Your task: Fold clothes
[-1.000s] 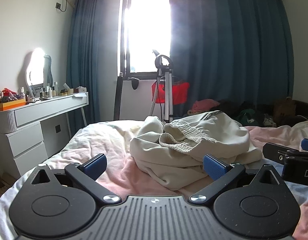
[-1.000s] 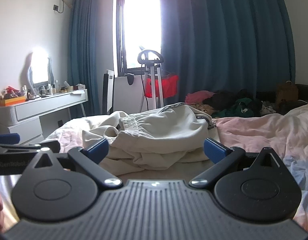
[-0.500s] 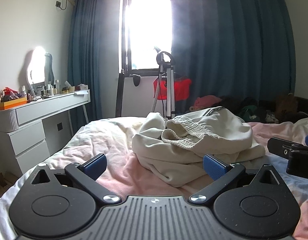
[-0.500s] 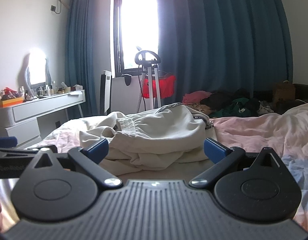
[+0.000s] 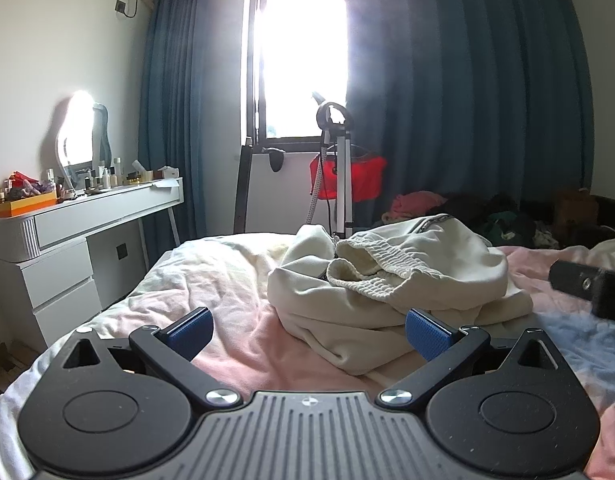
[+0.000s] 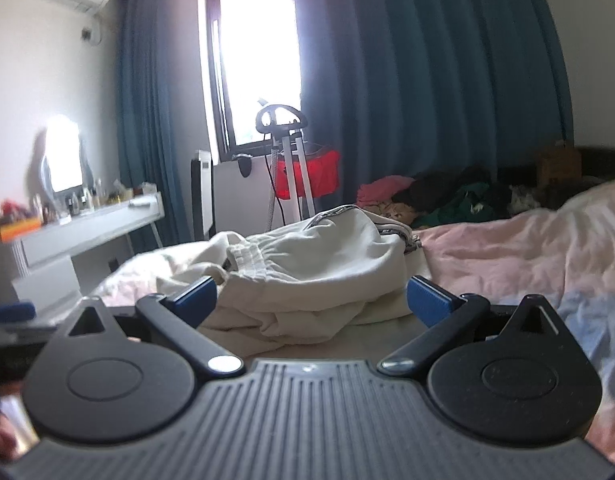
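Observation:
A crumpled cream garment [image 5: 391, 276] with an elastic waistband lies in a heap on the pink bed [image 5: 243, 332]. My left gripper [image 5: 307, 334] hovers open just short of the heap's near edge, nothing between its blue pads. In the right wrist view the same cream garment [image 6: 319, 264] fills the space ahead of my right gripper [image 6: 311, 302], which is open and empty, close to the cloth. The right gripper's black body [image 5: 591, 288] shows at the right edge of the left wrist view.
A white dresser [image 5: 79, 232] with bottles and a lit mirror stands left of the bed. Beyond the bed are a garment steamer stand [image 5: 339, 172], a red bag [image 5: 347, 180], blue curtains and a pile of clothes [image 6: 447, 196].
Both grippers have drifted slightly, so the garment sits a little higher and further right in the left view. The right view has tilted and blurred. Both grippers stay open.

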`<control>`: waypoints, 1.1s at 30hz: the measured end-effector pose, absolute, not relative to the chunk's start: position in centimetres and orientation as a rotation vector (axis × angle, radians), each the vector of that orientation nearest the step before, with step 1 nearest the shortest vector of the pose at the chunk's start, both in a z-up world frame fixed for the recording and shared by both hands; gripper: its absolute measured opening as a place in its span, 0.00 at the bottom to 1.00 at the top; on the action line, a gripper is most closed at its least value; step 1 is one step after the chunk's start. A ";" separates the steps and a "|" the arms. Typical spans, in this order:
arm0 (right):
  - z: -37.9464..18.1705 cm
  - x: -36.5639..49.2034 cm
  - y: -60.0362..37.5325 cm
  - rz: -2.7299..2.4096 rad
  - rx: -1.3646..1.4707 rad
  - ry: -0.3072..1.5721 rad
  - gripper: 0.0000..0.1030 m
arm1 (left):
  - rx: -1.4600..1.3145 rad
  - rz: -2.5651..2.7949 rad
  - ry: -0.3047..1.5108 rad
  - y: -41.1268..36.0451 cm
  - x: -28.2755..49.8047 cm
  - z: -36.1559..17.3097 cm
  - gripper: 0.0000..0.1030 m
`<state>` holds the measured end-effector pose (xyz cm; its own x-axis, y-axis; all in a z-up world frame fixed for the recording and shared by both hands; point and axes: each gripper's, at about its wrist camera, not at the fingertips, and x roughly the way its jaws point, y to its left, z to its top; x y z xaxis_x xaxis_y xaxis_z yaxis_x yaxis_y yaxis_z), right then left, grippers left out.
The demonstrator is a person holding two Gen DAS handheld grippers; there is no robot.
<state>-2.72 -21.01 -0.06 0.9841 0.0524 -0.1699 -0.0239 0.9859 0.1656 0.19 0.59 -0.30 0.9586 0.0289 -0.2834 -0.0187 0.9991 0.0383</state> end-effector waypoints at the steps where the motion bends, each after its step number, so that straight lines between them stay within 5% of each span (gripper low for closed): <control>1: 0.1 -2.9 -20.9 0.030 0.155 0.162 1.00 | 0.034 0.027 0.288 0.7 0.2 -0.2 1.00; 12: 2.1 1.6 -17.1 0.186 0.020 0.174 0.99 | -0.016 0.088 0.328 3.7 1.3 1.3 1.00; 17: 3.7 10.1 -13.8 0.241 -0.058 0.273 0.67 | -0.064 0.107 0.347 5.5 2.5 1.5 1.00; 27: 0.5 28.3 -5.3 0.215 -0.453 0.539 0.58 | -0.109 0.085 0.437 7.1 6.2 -2.8 1.00; 33: -2.3 31.6 -3.6 0.153 -0.626 0.579 0.29 | -0.175 0.038 0.554 7.8 8.5 -5.9 1.00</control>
